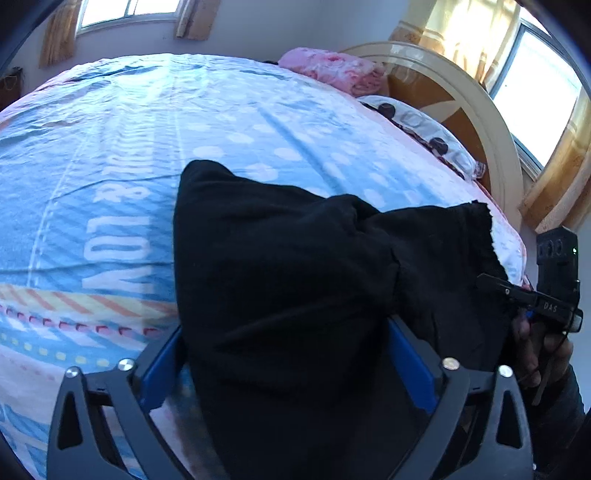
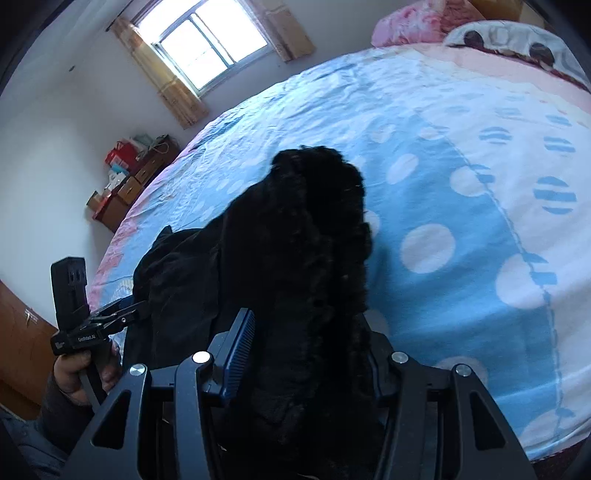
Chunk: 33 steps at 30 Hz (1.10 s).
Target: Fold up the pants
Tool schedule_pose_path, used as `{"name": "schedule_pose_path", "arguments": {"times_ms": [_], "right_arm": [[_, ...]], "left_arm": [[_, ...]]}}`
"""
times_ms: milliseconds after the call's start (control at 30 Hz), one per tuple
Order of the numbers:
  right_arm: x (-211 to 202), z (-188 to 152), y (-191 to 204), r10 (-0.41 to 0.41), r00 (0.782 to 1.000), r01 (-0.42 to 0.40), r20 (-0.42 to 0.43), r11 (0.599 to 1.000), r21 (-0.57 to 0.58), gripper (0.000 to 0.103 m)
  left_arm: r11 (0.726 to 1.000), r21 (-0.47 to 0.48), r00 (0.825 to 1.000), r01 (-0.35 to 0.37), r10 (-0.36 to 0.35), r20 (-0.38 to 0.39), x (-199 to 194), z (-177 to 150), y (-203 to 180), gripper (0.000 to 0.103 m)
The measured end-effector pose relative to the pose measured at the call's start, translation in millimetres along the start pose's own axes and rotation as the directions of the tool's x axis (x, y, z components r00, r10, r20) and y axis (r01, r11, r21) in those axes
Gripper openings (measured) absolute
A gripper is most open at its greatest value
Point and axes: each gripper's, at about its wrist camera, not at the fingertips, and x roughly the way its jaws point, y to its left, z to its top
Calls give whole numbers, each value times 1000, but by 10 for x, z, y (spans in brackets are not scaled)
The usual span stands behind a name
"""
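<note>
Both claws clenched on black pants [image 1: 295, 277]; drawers [image 2: 129, 184] only in right view.

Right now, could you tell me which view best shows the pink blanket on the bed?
The left wrist view: the pink blanket lies whole beside the headboard. The right wrist view catches only part of it at the top edge.

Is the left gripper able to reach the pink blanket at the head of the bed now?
Probably not: the left gripper is shut on the black pants, and the pink blanket lies far across the bed.
</note>
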Motion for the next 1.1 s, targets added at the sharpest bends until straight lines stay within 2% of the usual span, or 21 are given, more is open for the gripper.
{"name": "schedule_pose_path", "arguments": {"times_ms": [67, 100, 133, 200, 300, 500, 700, 867, 1100], "right_arm": [[16, 11, -38, -6, 1000, 6, -4, 1000, 9, 47], [46, 12, -89, -6, 1000, 7, -14, 1000, 30, 44], [72, 11, -160, 7, 1000, -6, -21, 998, 62, 42], [43, 14, -167, 17, 1000, -16, -17, 997, 74, 37], [-55, 8, 84, -27, 1000, 27, 10, 1000, -15, 31], [-226, -23, 391, -74, 996, 78, 52, 992, -94, 26], [-382, 70, 624, -46, 996, 56, 76, 989, -138, 22], [-241, 330, 740, -28, 999, 33, 37, 988, -149, 21], [110, 888, 1234, 51, 999, -51, -10, 967, -248, 21]], "left_arm": [[1000, 9, 1000, -10, 10, 15, -4, -3, 22, 86], [1000, 5, 1000, -7, 7, 22, -21, 1, 46, 75], [1000, -4, 1000, 1, -1, 27, -41, 17, 71, 58], [1000, -24, 999, 16, -15, 34, -86, 37, 114, 36], [999, -11, 999, 30, -30, 37, -118, 34, 113, 17], [999, 10, 996, 39, -40, 86, -265, 7, 42, 14], [997, 20, 986, 68, -70, 153, -513, 29, -21, 13], [998, 24, 977, 61, -65, 204, -732, 103, 51, 13], [1000, -14, 959, -20, 23, 282, -1126, 282, 546, 13]]}}
